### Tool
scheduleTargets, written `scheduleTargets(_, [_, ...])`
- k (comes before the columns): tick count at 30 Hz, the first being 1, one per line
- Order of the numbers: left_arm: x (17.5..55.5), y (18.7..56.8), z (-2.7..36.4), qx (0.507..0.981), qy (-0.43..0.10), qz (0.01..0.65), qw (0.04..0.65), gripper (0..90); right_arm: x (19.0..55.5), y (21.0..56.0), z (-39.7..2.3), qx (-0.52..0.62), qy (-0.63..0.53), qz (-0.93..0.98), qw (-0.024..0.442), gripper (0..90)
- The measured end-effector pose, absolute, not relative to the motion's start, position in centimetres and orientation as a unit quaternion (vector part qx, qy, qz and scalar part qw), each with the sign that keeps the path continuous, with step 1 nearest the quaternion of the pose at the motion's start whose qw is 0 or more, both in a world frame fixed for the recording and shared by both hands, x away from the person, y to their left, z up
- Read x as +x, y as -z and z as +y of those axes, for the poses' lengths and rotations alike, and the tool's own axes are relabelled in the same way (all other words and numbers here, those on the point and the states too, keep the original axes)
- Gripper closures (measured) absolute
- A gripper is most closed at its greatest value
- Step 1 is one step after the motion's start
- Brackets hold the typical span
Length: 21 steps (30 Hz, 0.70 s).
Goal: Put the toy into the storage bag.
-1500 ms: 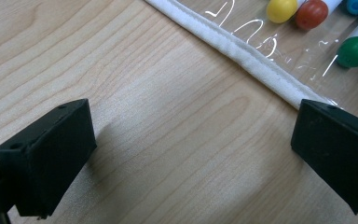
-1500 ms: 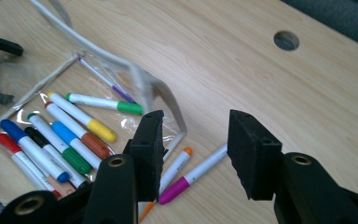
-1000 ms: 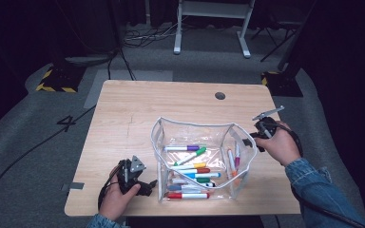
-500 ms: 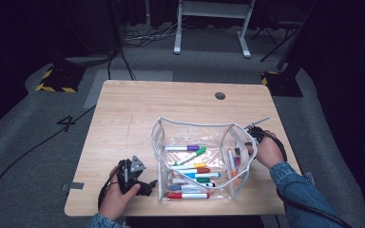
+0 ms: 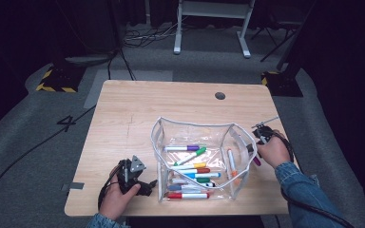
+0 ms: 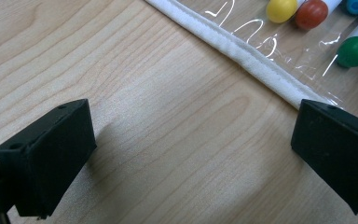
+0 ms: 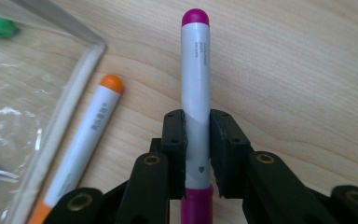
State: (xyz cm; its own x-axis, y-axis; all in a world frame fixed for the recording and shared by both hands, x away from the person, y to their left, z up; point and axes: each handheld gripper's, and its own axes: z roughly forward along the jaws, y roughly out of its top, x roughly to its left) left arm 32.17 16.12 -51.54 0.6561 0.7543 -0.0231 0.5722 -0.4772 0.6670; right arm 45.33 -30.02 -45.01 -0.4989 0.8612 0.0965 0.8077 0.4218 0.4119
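Lying open past the right desk (image 5: pixel 123 109) edge beside the clear pouch (image 5: pixel 193 125), having just been closing, right tongs (image 7: pixel 197 140) clamping a purple marker (image 7: pixel 195 74) pointing straight ahead; left tongs (image 6: pixel 186 140) gaping empty by the pouch hem.

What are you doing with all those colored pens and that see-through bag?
A person is working at a wooden table with tongs in each hand. The right tongs have just closed on a purple marker, beside the clear pouch, where an orange marker lies by the pouch's edge. Many more markers lie inside the pouch. The left tongs are open over bare wood near the pouch's white rim, holding nothing.
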Motion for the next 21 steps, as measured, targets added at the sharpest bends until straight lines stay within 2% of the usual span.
scheduleTargets(21, [32.2, 51.5, 16.1, 0.848, -0.138, 0.391, 0.329, 0.0, 41.2, 31.5, -28.0, 0.401, -0.255, 0.874, 0.107, 76.8])
